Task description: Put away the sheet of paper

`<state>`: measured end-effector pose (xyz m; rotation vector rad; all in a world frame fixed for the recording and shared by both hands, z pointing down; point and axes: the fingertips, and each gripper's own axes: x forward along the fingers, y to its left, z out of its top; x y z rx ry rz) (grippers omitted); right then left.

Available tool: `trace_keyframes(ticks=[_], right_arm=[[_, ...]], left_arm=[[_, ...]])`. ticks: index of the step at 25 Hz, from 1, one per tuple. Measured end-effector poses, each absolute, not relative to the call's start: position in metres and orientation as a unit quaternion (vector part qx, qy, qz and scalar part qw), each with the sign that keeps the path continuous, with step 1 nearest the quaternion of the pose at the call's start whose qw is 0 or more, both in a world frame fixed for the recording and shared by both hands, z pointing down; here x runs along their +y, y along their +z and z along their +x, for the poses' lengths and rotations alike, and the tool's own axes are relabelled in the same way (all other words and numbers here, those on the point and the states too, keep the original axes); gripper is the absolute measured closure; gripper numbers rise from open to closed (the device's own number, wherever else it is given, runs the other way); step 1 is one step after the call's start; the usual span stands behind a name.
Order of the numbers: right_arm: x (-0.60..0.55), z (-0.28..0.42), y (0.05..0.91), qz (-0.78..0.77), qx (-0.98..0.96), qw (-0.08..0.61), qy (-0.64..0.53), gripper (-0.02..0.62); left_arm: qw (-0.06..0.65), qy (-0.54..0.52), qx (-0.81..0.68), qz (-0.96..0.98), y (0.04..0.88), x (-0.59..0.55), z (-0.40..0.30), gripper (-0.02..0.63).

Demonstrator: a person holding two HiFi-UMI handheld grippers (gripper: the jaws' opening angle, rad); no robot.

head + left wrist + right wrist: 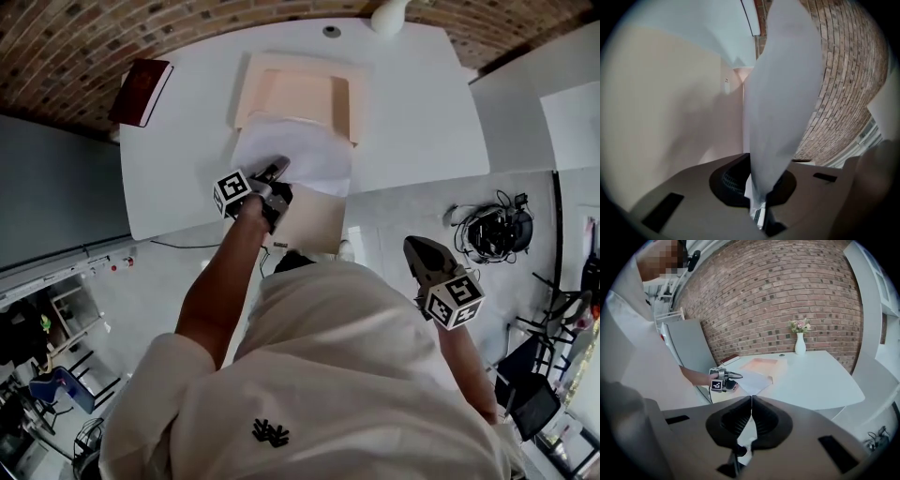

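A white sheet of paper (298, 155) lies bowed over the near edge of an open peach folder (302, 94) on the white table (422, 112). My left gripper (279, 169) is shut on the sheet's near edge. In the left gripper view the paper (780, 93) rises from between the closed jaws, with the folder's inside (661, 103) to its left. My right gripper (414, 247) hangs off the table beside the person's body, shut with nothing in it (751, 401). The right gripper view shows the left gripper (730, 376), the paper (754, 380) and the folder (764, 365) from afar.
A dark red book (141, 91) lies at the table's far left corner. A white vase (389, 16) with flowers stands at the far edge. A tan flap (311, 220) hangs at the near edge below the left gripper. A brick wall (787, 291) runs behind the table.
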<state>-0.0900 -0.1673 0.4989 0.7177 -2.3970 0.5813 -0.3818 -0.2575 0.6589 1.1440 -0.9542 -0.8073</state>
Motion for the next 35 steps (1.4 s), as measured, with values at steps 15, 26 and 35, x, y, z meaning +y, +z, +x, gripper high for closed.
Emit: trace_keyframes(ticks=[15,26,35], right_arm=[[-0.153,-0.084,0.505,0.322,-0.865,0.277,0.266,0.566],[-0.143,-0.084,0.512,0.339,-0.853,0.276,0.284,0.566],[-0.151,-0.098,0.511,0.332,-0.858,0.271,0.284,0.566]], left_arm=[[0.661,-0.374,-0.424,0.494,0.673,-0.318,-0.393,0.583],[0.651,-0.355,-0.445,0.502,0.658,-0.346,-0.408,0.583],[0.652,-0.345,-0.439,0.513,0.636,-0.36,-0.406,0.583]])
